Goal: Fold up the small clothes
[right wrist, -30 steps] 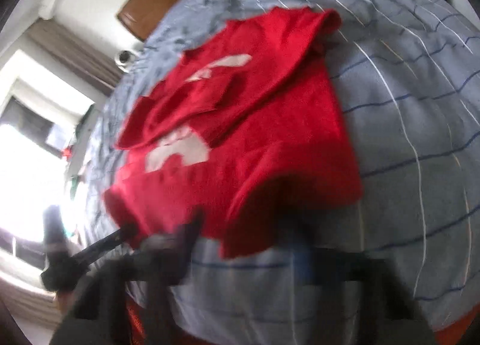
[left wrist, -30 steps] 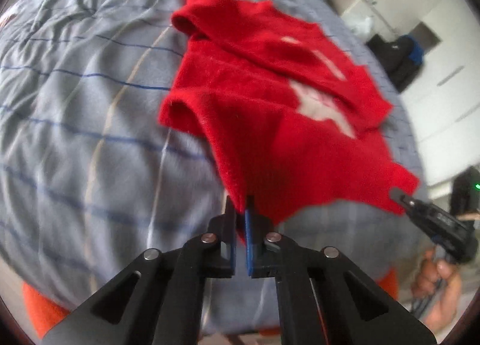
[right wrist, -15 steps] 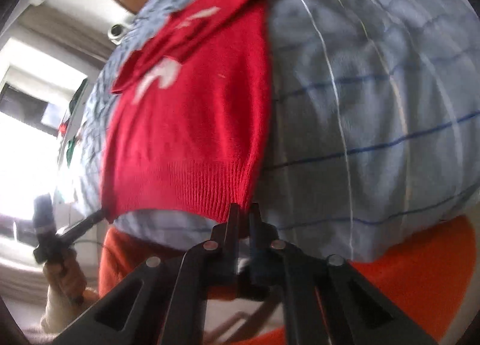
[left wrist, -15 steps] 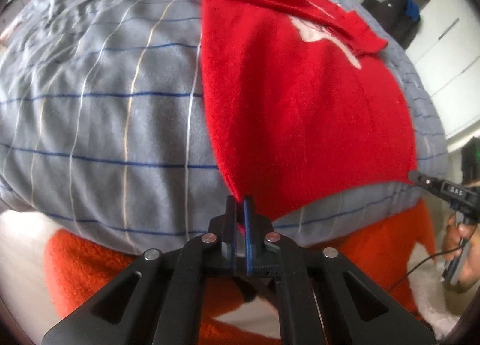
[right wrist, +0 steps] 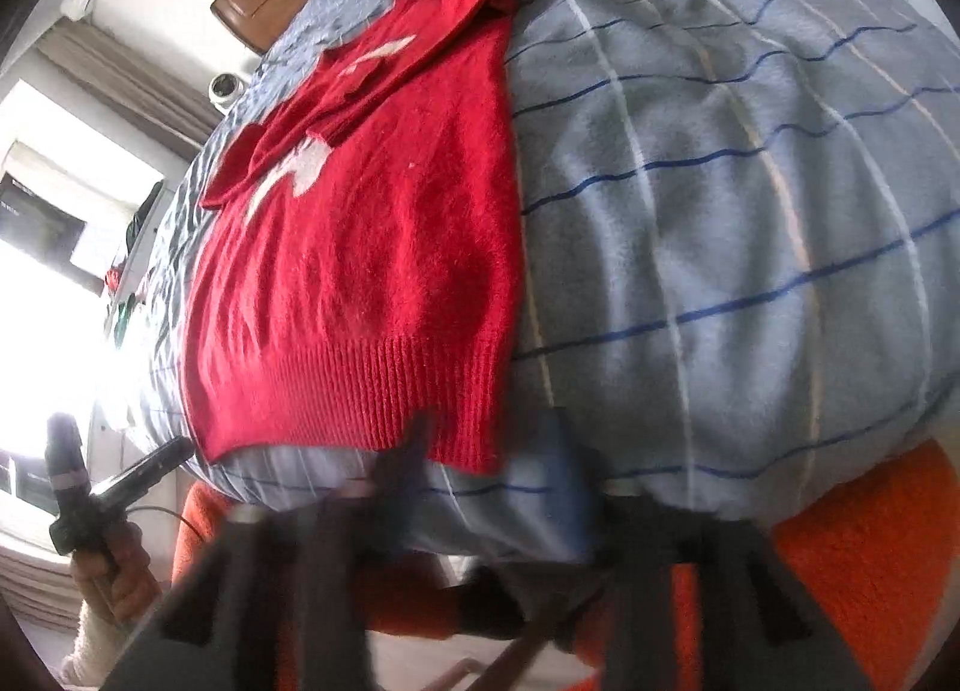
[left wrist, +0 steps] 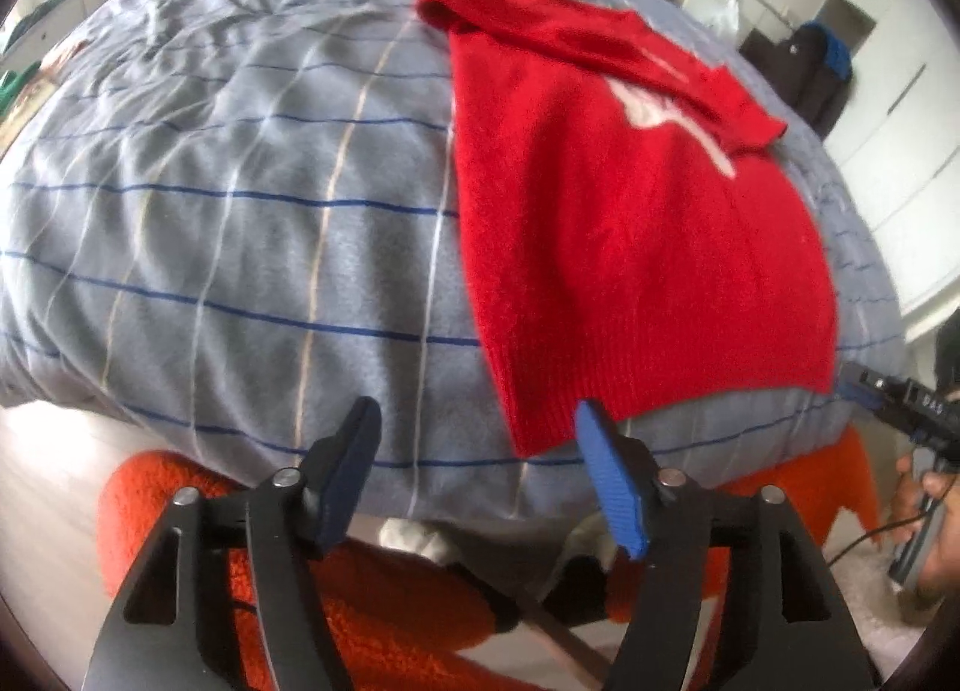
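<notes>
The bed's quilted cover (left wrist: 240, 247), grey-blue with thin blue and pale grid lines, looked soft and puffed, rounded off at its near edge. Below that edge showed a fuzzy orange blanket (left wrist: 384, 619). The red sweater (left wrist: 630, 235) lay flat on the cover, a fluffy knit with a ribbed hem (right wrist: 372, 391) reaching the near edge, white markings near the chest and its sleeves folded across the upper part toward the far edge.

The left gripper (left wrist: 474, 451) hung just off the near edge with its blue-padded fingers (left wrist: 606, 469) spread wide, the hem corner lying between them but untouched. The right gripper (right wrist: 492, 451) was blurred, its jaws parted beside the hem's other corner. Half a second earlier both grippers had been pinched shut on the hem corners; now both had let go, and the sweater rested outstretched as before.
</notes>
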Tool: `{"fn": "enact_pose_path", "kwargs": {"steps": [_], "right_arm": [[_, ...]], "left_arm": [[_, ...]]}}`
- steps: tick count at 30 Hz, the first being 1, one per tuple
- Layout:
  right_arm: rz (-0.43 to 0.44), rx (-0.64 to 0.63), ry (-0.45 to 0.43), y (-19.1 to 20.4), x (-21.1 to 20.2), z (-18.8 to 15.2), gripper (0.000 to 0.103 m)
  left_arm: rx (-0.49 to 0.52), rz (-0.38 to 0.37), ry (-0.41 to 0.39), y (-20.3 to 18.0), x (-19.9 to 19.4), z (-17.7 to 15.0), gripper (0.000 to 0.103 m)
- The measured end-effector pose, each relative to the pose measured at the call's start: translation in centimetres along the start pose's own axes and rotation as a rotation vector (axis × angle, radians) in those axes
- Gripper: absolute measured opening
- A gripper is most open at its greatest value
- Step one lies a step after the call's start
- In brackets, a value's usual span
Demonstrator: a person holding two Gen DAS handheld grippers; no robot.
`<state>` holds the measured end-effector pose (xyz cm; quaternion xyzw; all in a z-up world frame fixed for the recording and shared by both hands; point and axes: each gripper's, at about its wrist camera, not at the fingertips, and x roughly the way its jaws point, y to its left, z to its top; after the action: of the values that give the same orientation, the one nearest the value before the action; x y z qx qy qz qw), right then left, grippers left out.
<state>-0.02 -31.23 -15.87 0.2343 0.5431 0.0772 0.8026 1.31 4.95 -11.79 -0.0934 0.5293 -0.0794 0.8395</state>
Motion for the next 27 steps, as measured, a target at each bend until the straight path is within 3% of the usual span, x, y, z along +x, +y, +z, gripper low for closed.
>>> {"fn": "enact_pose_path", "kwargs": {"steps": [4, 7, 13, 15, 16, 17, 18, 20, 23, 27], "right_arm": [[-0.013, 0.017, -0.033, -1.0, -1.4, 0.0, 0.055], [0.002, 0.018, -0.065, -1.2, -2.1, 0.5, 0.055], [0.067, -0.046, -0.059, 0.4, -0.5, 0.8, 0.056], [0.068, -0.081, -0.001, 0.8, 1.9, 1.0, 0.056], [0.070, -0.092, 0.018, 0.7, 2.4, 1.0, 0.052], [0.061, -0.105, 0.029, 0.7, 2.9, 1.1, 0.027], [0.052, -0.108, 0.029, 0.7, 3.0, 1.2, 0.005], [0.034, -0.104, 0.029, 0.7, 2.0, 1.1, 0.004], [-0.062, -0.179, 0.020, 1.6, 0.0, 0.5, 0.003], [-0.118, -0.214, 0.032, 1.7, -0.3, 0.3, 0.003]], "left_arm": [[-0.072, -0.055, -0.039, 2.1, -1.2, -0.2, 0.082], [-0.110, -0.096, -0.031, 2.8, -0.5, 0.6, 0.083], [-0.019, -0.081, -0.012, -0.4, 2.8, 2.7, 0.083], [0.011, -0.056, 0.011, -1.3, 3.8, 2.5, 0.058], [0.032, -0.026, 0.046, -1.7, 4.5, 2.4, 0.009], [0.032, -0.019, 0.072, -1.7, 4.8, 2.2, 0.002], [0.021, -0.013, 0.074, -1.6, 4.7, 1.9, 0.003], [0.014, -0.004, 0.068, -1.0, 3.7, 1.5, 0.002], [0.040, 0.023, 0.047, -0.5, 2.2, 1.2, 0.001], [0.074, 0.081, 0.060, -0.8, 3.4, 1.3, 0.001]]}}
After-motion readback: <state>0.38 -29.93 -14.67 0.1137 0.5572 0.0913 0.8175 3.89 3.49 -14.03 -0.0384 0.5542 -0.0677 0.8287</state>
